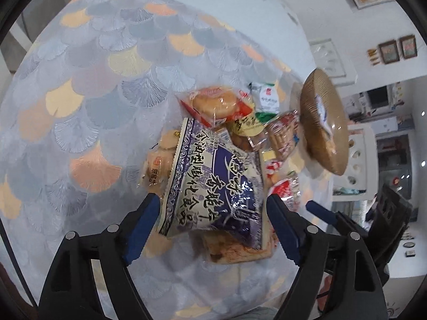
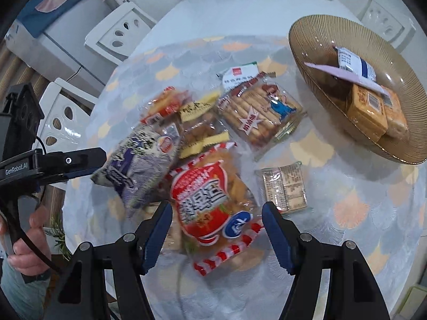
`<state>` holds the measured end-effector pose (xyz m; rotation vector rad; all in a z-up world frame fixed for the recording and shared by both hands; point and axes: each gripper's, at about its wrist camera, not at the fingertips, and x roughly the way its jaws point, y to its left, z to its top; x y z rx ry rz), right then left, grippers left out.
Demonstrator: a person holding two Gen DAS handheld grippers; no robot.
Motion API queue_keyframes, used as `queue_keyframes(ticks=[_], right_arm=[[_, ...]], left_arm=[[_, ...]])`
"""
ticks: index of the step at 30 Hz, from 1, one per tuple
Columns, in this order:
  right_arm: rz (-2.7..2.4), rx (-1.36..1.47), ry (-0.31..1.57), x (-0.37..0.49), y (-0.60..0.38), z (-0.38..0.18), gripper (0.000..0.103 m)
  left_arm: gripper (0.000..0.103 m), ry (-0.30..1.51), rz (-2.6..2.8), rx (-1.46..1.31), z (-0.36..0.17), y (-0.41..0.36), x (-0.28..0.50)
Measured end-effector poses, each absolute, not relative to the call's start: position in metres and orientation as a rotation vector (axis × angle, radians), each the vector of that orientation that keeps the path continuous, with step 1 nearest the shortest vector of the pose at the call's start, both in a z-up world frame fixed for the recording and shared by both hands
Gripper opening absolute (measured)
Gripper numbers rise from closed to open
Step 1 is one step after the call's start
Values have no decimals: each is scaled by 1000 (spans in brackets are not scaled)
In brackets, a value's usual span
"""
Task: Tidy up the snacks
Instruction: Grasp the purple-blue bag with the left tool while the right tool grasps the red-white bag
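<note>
A table with a fan-pattern cloth [image 2: 347, 213] carries a heap of snack packets and a ribbed amber dish [image 2: 307, 42] already holding three. I hold the left gripper [image 1: 213, 210] wide astride the blue-and-white bag [image 1: 213, 181] and the right gripper [image 2: 216, 221] half-wide around the red bag [image 2: 208, 200]; neither pinches. Step: pickup. Next: descend, close, carry to dish.

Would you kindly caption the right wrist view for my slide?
Open right gripper poised over a red snack bag in the pile, glass plate of packets beyond.
</note>
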<state>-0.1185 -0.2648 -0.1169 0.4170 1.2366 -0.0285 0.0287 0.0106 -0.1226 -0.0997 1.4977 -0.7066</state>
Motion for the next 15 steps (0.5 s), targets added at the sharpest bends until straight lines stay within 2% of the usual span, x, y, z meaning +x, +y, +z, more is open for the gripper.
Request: queue_keyframes(ticks=[3,8,15], right_arm=[[-11,422,1256,-118,-267,-128,69],[12,395,1257,-118,-262,-141,86],[-24,286,1259,-116,-248,-142,87]], left_arm=[[80,1506,-693,-4,-132,-6,24],[87,1465,-674,85,-136,-23,17],[87,1470,-641,123,-142,-24,16]])
